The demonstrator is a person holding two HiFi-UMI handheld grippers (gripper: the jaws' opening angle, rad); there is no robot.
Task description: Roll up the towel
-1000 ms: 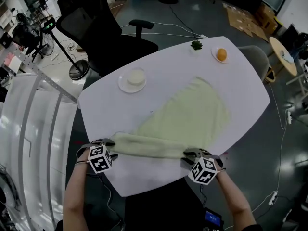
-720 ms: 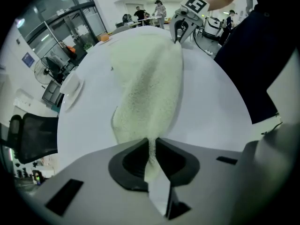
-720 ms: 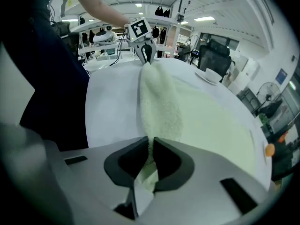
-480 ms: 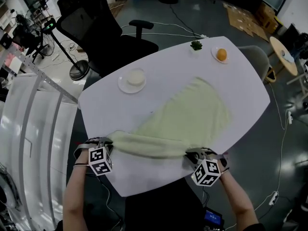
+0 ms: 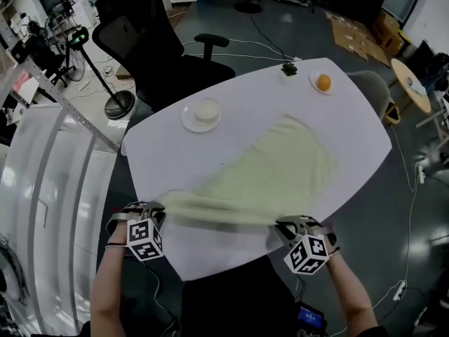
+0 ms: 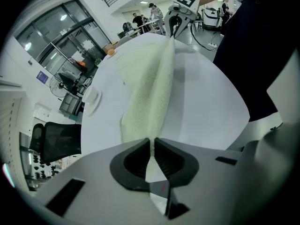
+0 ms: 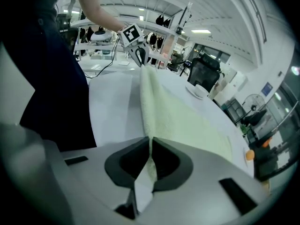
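Bright overhead indoor light, soft shadows, floor glare, fisheye-warped gripper views with dark vignetted corners

Dark grey floor, black office chair, flattened cardboard, small round table; tall windows, ceiling lights

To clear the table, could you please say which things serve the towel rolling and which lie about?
Job: towel; left gripper, jaws just closed on it; right gripper, shut on it.
Lying about: dish, orange, green plant, office chair.
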